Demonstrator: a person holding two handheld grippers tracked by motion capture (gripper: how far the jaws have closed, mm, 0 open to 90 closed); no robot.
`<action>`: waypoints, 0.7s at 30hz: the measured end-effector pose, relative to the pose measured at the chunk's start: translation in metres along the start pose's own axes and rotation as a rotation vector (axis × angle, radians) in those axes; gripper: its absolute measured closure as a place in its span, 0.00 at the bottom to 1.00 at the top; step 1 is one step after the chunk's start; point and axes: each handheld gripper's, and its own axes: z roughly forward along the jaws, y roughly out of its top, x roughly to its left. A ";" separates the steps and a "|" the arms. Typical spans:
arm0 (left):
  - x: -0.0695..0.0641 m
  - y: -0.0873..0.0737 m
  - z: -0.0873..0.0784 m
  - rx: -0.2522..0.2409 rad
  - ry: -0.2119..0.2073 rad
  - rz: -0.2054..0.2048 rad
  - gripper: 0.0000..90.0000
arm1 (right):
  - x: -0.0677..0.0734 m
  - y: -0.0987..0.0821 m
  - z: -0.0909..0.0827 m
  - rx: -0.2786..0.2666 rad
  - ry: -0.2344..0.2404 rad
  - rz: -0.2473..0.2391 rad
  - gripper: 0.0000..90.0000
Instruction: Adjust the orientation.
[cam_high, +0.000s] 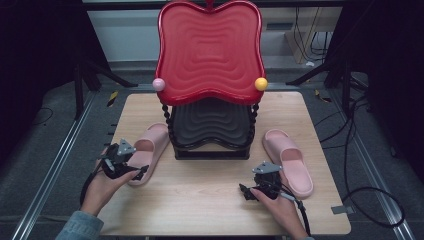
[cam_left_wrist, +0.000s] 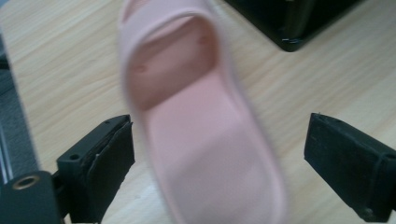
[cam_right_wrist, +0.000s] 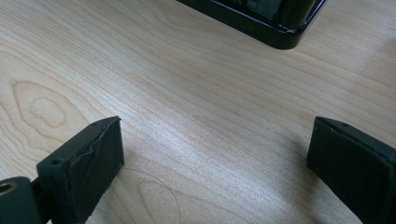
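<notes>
Left gripper (cam_left_wrist: 219, 154) jaws wide astride pink slipper (cam_left_wrist: 201, 121), right gripper (cam_right_wrist: 215, 163) jaws wide over bare table (cam_right_wrist: 187, 93)

We see a square table with a pale wood-grain top (cam_high: 210, 200) standing on a dark grey carpeted floor (cam_high: 45, 165). Two silver metal rails (cam_high: 52, 165) run along the floor on either side of the table, angling inward toward the far end. Behind the table we make out a pale grey wall panel (cam_high: 125, 35), flanked by black curtains (cam_high: 35, 55) that leave both sides of the room in deep shadow. Black stand legs (cam_high: 107, 75) splay across the floor at the left and right, and black cables (cam_high: 350, 150) trail along the right side. Light falls evenly on the table from above
</notes>
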 end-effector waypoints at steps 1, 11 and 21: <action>0.005 0.001 0.001 0.011 0.003 -0.002 0.11 | 0.000 0.000 0.000 -0.001 -0.002 -0.003 0.04; 0.043 0.020 0.014 0.124 -0.006 -0.041 0.41 | 0.000 0.000 0.000 0.000 0.000 0.000 0.04; 0.055 0.027 0.039 0.152 -0.034 -0.123 0.68 | 0.000 0.000 0.000 -0.001 -0.002 -0.003 0.04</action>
